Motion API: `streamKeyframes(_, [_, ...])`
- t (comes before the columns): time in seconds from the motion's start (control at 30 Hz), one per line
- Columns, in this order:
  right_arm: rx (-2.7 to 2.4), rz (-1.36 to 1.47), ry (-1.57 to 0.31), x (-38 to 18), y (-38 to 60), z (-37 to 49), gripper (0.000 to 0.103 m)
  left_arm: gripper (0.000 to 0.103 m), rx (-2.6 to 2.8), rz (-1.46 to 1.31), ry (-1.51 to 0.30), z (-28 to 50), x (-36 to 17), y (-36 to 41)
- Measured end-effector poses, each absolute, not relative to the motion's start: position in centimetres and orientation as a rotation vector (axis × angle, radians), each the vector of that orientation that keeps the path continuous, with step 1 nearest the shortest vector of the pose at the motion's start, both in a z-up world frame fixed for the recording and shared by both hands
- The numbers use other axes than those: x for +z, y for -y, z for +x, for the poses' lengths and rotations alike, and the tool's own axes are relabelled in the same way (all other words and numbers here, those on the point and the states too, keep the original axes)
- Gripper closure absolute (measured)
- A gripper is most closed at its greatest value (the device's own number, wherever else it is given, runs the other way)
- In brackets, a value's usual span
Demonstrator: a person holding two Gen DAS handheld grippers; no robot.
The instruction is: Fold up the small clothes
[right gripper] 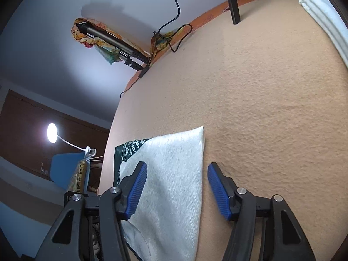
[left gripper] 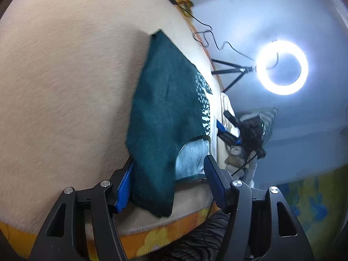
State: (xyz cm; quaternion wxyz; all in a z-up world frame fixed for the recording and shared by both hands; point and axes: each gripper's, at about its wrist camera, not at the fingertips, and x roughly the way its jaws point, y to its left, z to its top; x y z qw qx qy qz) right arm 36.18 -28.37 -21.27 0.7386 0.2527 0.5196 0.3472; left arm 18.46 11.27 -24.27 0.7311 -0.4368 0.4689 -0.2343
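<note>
A small dark green garment with a white pattern and a pale lining lies flat on the beige blanket. Its near corner hangs toward the bed edge. My left gripper is open around this near end. The cloth drapes against the left pad, and the right pad stands clear of it. In the right wrist view the pale side of the garment lies between the jaws of my right gripper, which is open. Its left pad rests over the cloth and its right pad sits just off the cloth's edge.
A lit ring light on a tripod stands past the bed. Black hardware with a blue pad shows beyond the garment. The orange flowered mattress edge is close below. A folded white cloth, a black leg and cables are far back.
</note>
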Motion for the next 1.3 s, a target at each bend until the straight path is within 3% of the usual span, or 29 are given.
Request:
streamKeyframes(0.17, [0.791, 0.559, -1.131, -21.9, 26.4, 36.7, 0.057, 0.047, -0.537, -0.876, -1.019, 19.1, -23.9, -9.5])
streamKeyframes(0.27, [0.811, 0.549, -1.139, -22.0, 25.2, 36.8, 0.061, 0.086, -0.517, -0.869, -1.044, 19.5, -24.7, -9.0])
streamKeyframes(0.33, [0.817, 0.517, -1.140, -21.8, 24.5, 36.7, 0.065, 0.096, -0.502, -0.873, -1.051, 19.2, -25.2, -9.3])
streamKeyframes(0.47, [0.799, 0.452, -1.146, -21.6, 23.6, 36.3, 0.083, 0.097, -0.490, -0.835, -1.039, 19.0, -25.0, -9.3])
streamKeyframes(0.53, [0.795, 0.422, -1.136, -21.1, 23.3, 36.0, 0.097, 0.098, -0.481, -0.804, -1.023, 19.2, -24.6, -8.7])
streamKeyframes(1.0, [0.707, 0.192, -1.021, -14.6, 21.7, 33.9, 0.102, 0.099, -0.517, -0.623, -0.892, 19.1, -20.0, -7.2])
streamKeyframes(1.3, [0.658, 0.146, -1.036, -13.6, 22.5, 34.6, 0.102, 0.100, -0.526, -0.669, -0.925, 20.3, -21.5, -7.4])
